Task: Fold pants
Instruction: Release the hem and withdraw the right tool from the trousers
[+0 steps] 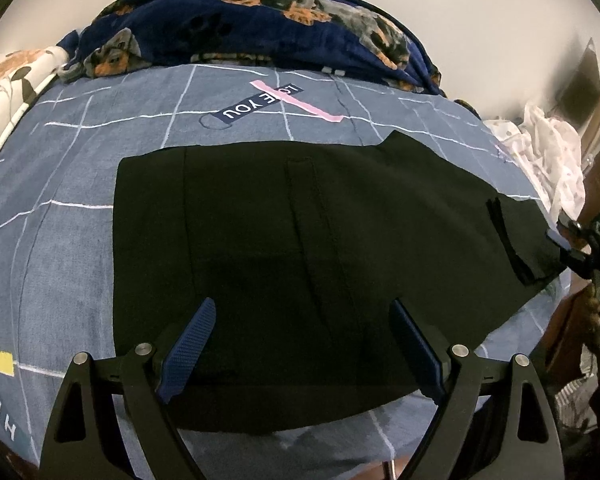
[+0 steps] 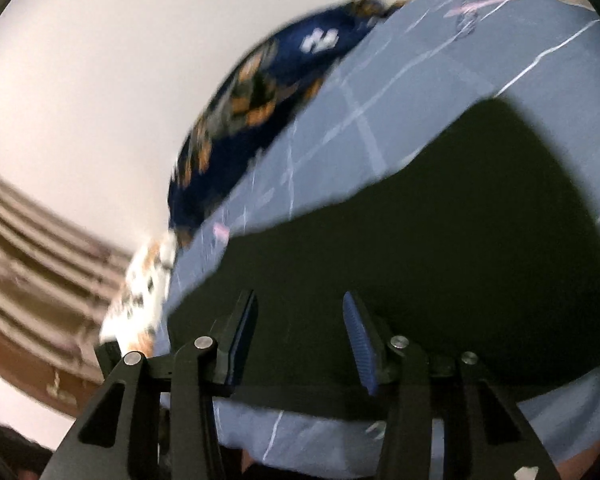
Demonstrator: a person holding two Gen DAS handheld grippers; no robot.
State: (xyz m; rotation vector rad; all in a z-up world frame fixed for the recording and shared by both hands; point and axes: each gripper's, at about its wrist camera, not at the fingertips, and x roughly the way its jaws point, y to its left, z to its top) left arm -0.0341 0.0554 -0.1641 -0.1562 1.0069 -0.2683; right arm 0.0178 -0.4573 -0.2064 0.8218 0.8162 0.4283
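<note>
Black pants (image 1: 300, 248) lie flat on a bed covered with a blue-grey sheet (image 1: 60, 240) marked by thin white grid lines and a dark label reading "LOVE YOU" (image 1: 260, 106). The pants sit near the front edge of the bed, spread wide from left to right. A navy blanket (image 1: 260, 24) printed with dogs and paw marks is bunched along the far side of the bed, against a pale wall.

The left tool (image 1: 304, 308) hovers over the near part of the pants, its blue fingers wide apart, with nothing clamped between them.

The right tool (image 2: 300, 304) is at the right end of the pants. Its view is blurred. Its fingers stand partly apart over the black cloth; whether they touch the cloth cannot be told.
</note>
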